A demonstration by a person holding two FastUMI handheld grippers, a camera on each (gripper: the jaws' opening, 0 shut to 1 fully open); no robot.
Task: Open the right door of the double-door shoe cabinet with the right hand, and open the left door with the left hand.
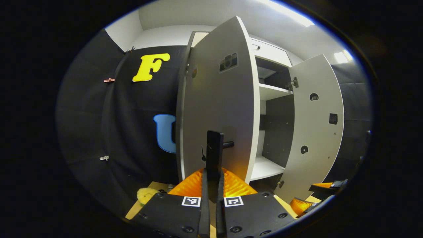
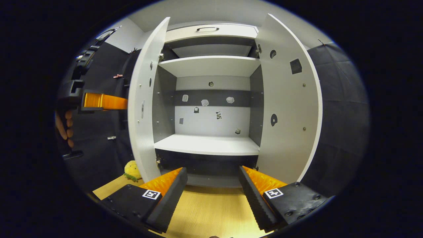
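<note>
both doors of the shoe cabinet (image 2: 211, 145) stand swung out, so the task looks close to done; the step in hand seems to be the last of the left door's swing. the left tongs (image 1: 211, 185) are pressed together on the dark handle (image 1: 214, 148) of the left door (image 1: 218, 109), which stands straight ahead of them, edge on. the right door (image 1: 314, 125) hangs open off to their right. the right tongs (image 2: 211, 188) are spread and hold nothing, hovering over the wooden table (image 2: 205, 211) with the open shelves straight ahead and the right door just to their right. next, judging by this, the left tongs should spread and draw back from the handle without nudging the door.
</note>
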